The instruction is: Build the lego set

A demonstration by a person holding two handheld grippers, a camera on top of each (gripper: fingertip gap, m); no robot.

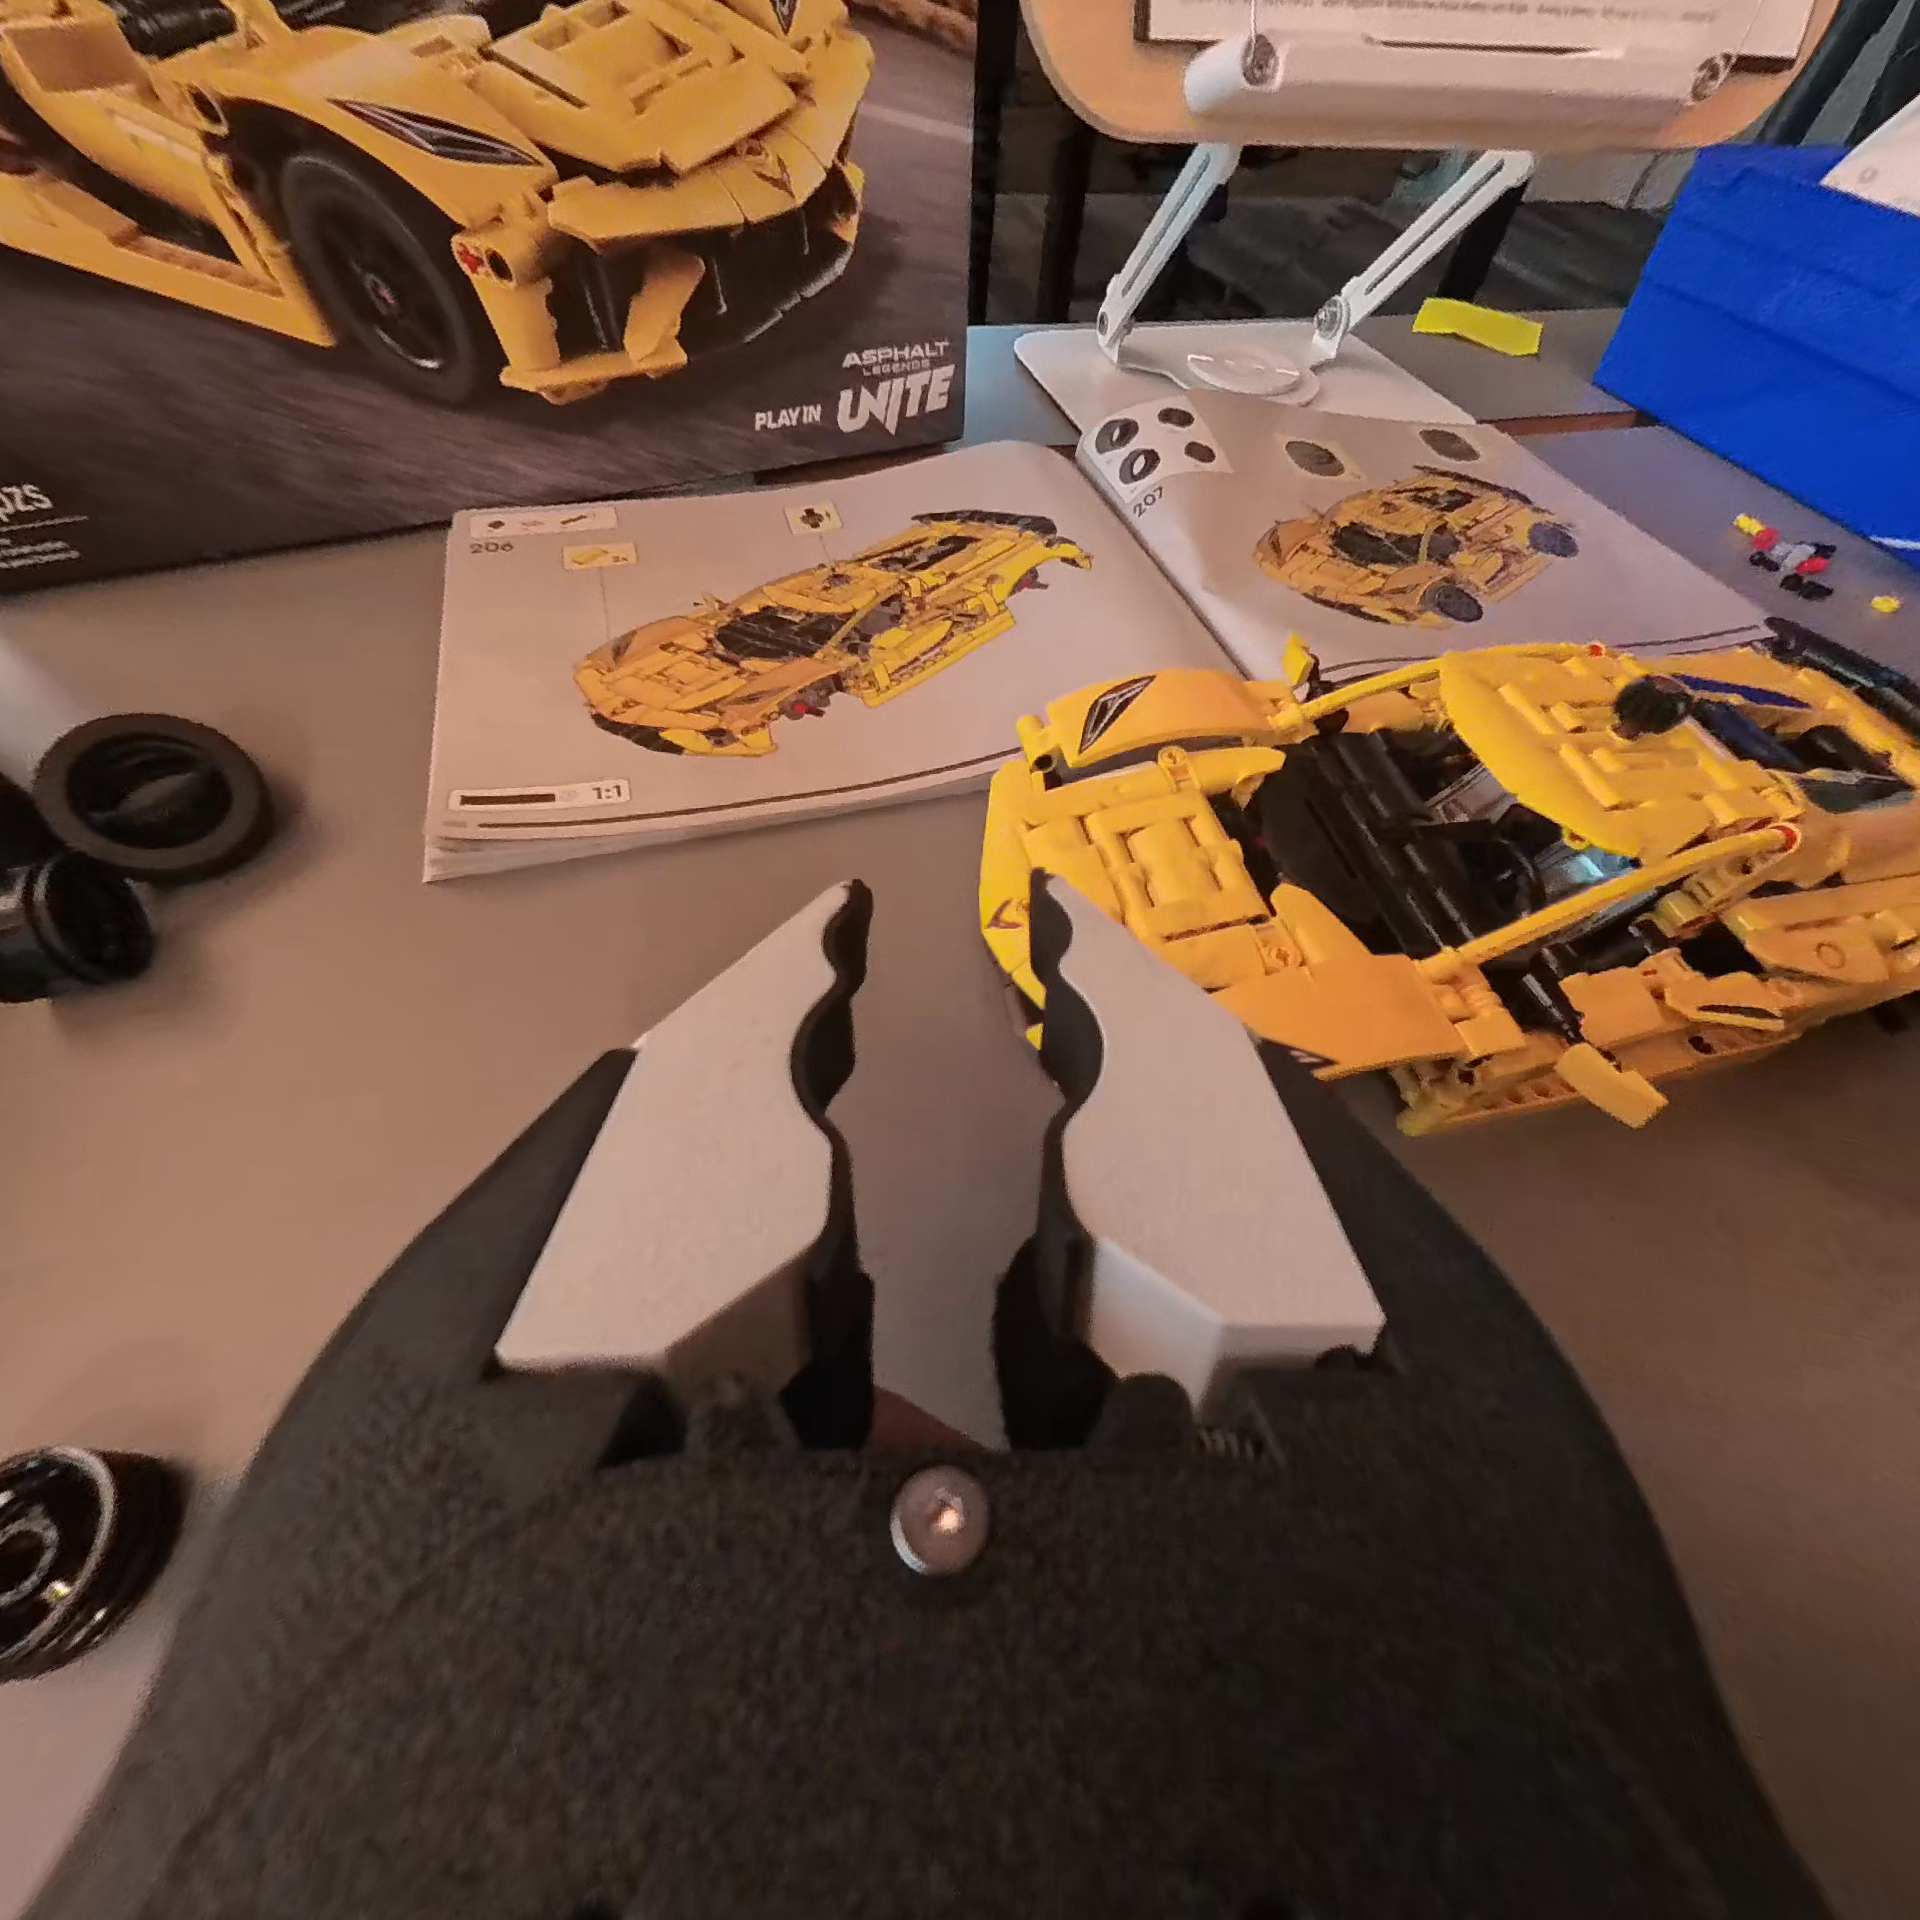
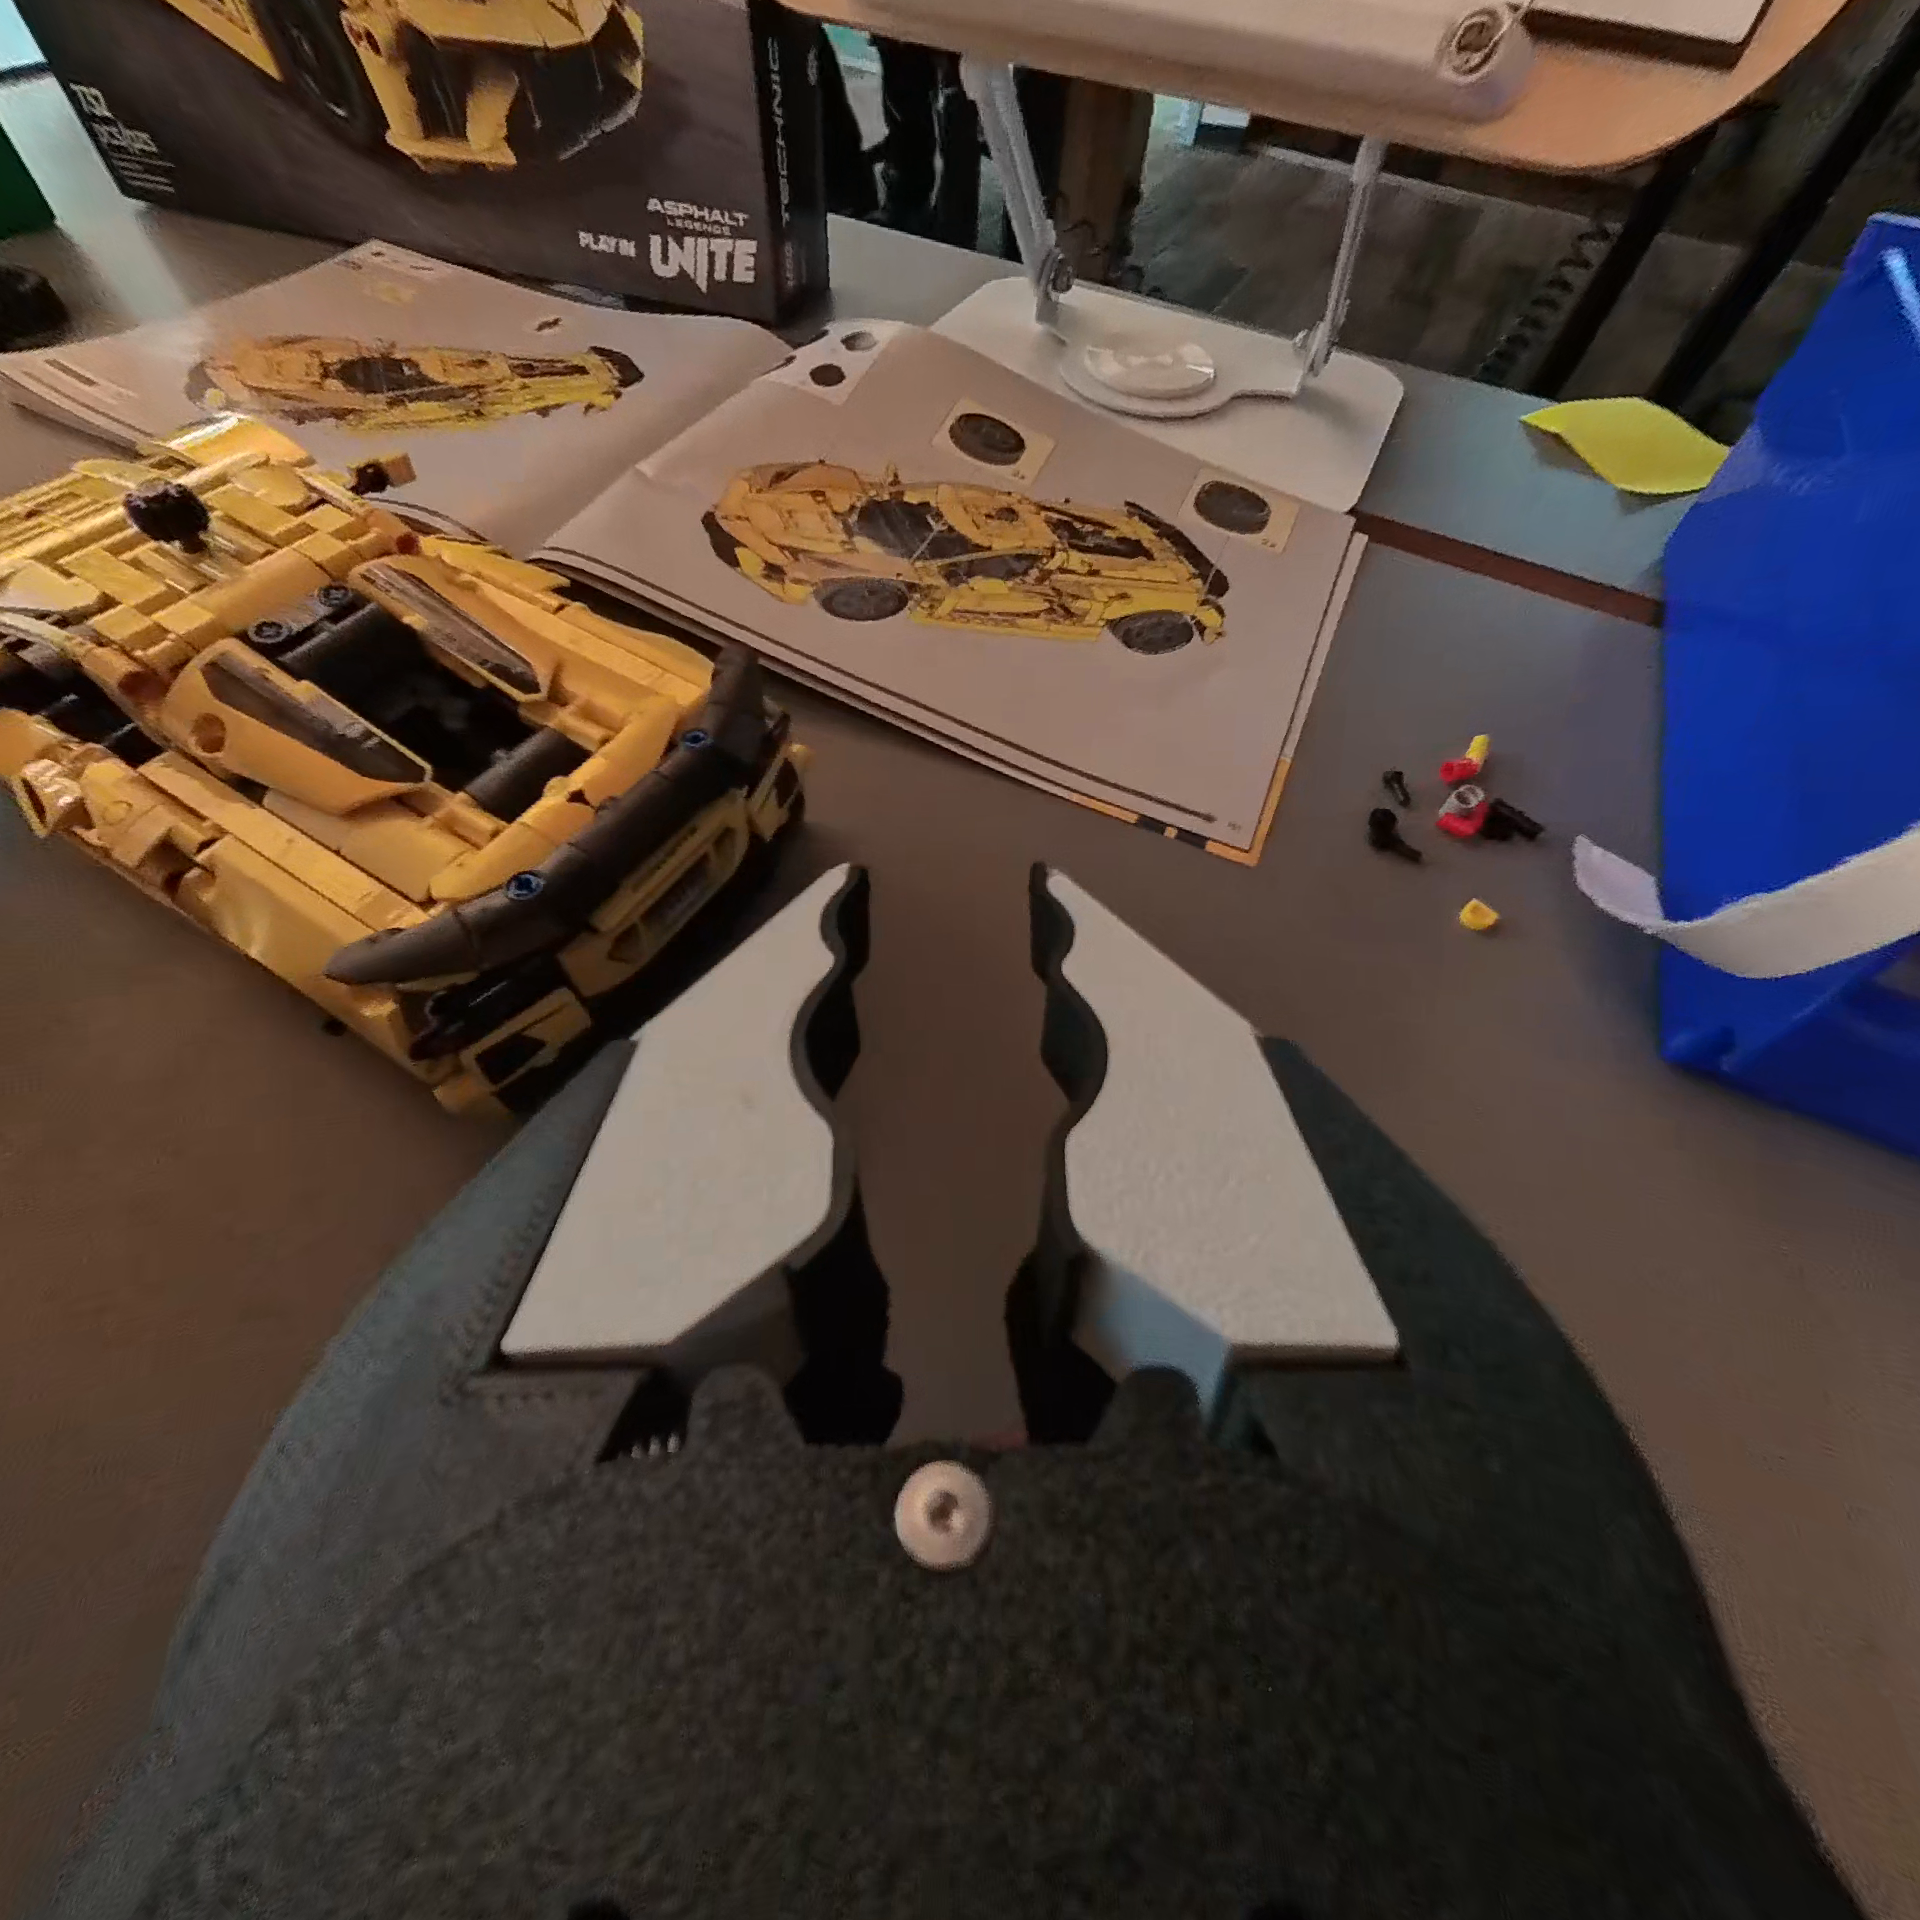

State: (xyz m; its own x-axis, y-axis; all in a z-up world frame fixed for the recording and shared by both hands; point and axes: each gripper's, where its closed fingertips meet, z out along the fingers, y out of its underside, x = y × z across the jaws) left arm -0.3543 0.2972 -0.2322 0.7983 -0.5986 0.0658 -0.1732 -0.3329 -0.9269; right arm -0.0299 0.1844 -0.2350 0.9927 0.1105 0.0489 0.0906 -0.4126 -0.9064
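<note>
Grey pads with wavy black inner edges make the fingers of both tools, and both stand parted with nothing between them. The left hand-held gripper hangs over bare worktop; the right hand-held gripper does the same over its own bare patch.

Just ahead and to the right of the left hand-held gripper lies the yellow Lego car, its nose almost at the right fingertip. From the right hand-held gripper the same car is ahead and to the left, with its black rear wing nearest. The car has no wheels, as far as I can see. To the left of the left hand-held gripper lie the loose black tyres and a black rim. Ahead of both lies the open instruction booklet. Ahead and to the right of the right hand-held gripper sit the small loose pins, near the blue bin.

In my judgement the wheels are the step that remains. A round tyre could slip out of the wavy pads if it is pinched off-centre. If the car is not held firm while a wheel is pressed on, it may slide over the smooth worktop, or a thin yellow bar on its roof may pop off. The small pins could be swept away by a careless pass.
</note>
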